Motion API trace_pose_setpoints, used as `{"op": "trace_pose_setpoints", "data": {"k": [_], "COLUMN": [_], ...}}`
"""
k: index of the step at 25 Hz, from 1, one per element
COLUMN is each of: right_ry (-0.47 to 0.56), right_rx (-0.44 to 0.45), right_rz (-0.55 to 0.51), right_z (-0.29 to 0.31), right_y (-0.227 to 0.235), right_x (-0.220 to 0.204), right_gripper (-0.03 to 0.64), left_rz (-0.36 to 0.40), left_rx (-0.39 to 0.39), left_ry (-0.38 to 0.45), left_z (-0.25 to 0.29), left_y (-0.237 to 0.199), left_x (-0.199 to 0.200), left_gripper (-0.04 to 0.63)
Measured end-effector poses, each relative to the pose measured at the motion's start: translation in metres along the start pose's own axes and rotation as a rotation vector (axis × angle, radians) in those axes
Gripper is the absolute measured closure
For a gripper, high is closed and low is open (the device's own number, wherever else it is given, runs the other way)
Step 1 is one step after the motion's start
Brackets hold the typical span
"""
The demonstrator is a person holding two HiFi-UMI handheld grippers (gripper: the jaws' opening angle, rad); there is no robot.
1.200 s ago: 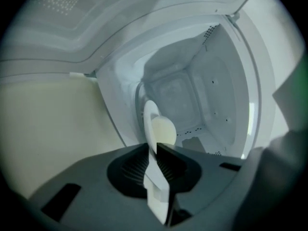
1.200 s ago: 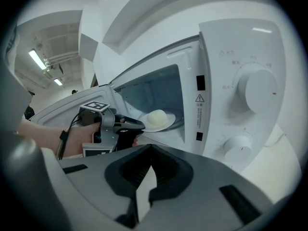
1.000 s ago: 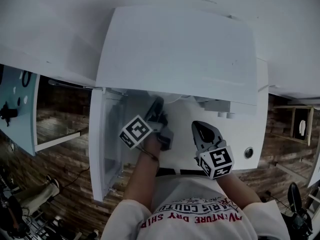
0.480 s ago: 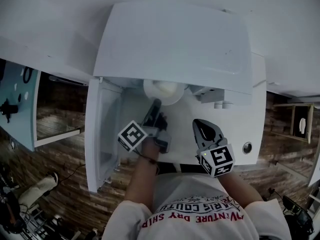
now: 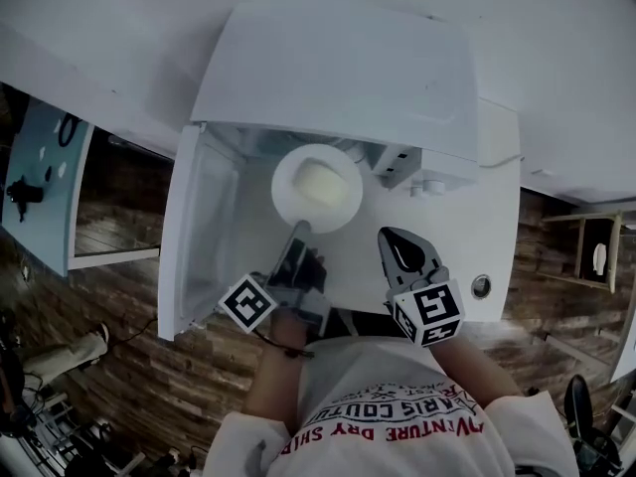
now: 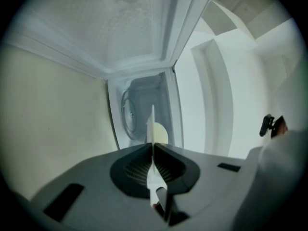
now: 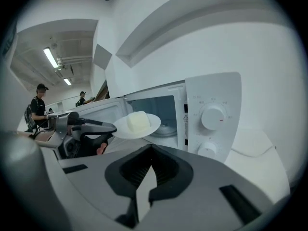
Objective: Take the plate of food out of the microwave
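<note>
A white plate [image 5: 316, 189] carrying a pale yellow block of food [image 5: 320, 182] hangs level just outside the open white microwave [image 5: 338, 78]. My left gripper [image 5: 300, 229] is shut on the plate's near rim. In the left gripper view the plate [image 6: 152, 124] shows edge-on between the closed pads, with the food [image 6: 160, 134] beyond and the microwave cavity [image 6: 137, 107] behind. My right gripper [image 5: 391, 237] is shut and empty, to the right of the plate. From the right gripper view [image 7: 152, 150] the plate [image 7: 149, 125] sits ahead and left, in front of the cavity.
The microwave door [image 5: 194, 227] stands swung open on the left. The control panel with two knobs [image 7: 212, 117] is to the right of the cavity. A white counter [image 5: 437, 237] lies under the grippers. People [image 7: 37, 105] stand far off to the left.
The left gripper has drawn back toward the person with the plate, which has come out from under the microwave top into full view. The right gripper has barely moved.
</note>
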State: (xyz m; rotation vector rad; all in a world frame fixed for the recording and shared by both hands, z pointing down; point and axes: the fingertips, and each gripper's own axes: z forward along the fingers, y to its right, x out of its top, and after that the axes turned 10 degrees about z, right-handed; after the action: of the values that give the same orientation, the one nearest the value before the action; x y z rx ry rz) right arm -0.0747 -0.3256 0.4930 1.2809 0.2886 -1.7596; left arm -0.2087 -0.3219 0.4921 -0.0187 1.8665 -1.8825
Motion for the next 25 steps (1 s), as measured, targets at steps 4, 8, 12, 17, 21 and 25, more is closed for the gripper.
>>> {"op": "trace_pose_setpoints", "data": {"k": [4,8,12,17,21,25], "right_ry": [0.061,0.138,0.185,0.243,0.303,0.318], "right_rx": [0.025,0.044,0.051,0.061,0.065,0.051], "right_rz": [-0.054,-0.108,-0.108,-0.114,-0.118,-0.124], "right_z": [-0.017,-0.033,-0.049,-0.064,-0.072,-0.074], "right_y": [-0.007,-0.015,-0.018,-0.027,-0.038,-0.042], "right_x": [0.017,0.04,0.06,0.082,0.1,0.107], "right_gripper": [0.614,0.614,0.614,0.614,0.614,0.614], "left_rz": [-0.011,-0.009,-0.006,0.038,0.048,0.058], "left_rx": [0.001,-0.026,-0.086,-0.117,-0.124,-0.122], "left_ry": [0.034,0.067,0.1,0.113,0.102,0.075], "left_z": [-0.021,-0.039,-0.051,-0.062,-0.065,-0.063], "left_y": [0.023,0.051,0.085,0.115,0.128,0.133], "left_x": [-0.011,-0.015,-0.012,-0.003,0.004,0.009], "left_gripper": [0.577,0.577,0.577,0.577,0.577,0.577]}}
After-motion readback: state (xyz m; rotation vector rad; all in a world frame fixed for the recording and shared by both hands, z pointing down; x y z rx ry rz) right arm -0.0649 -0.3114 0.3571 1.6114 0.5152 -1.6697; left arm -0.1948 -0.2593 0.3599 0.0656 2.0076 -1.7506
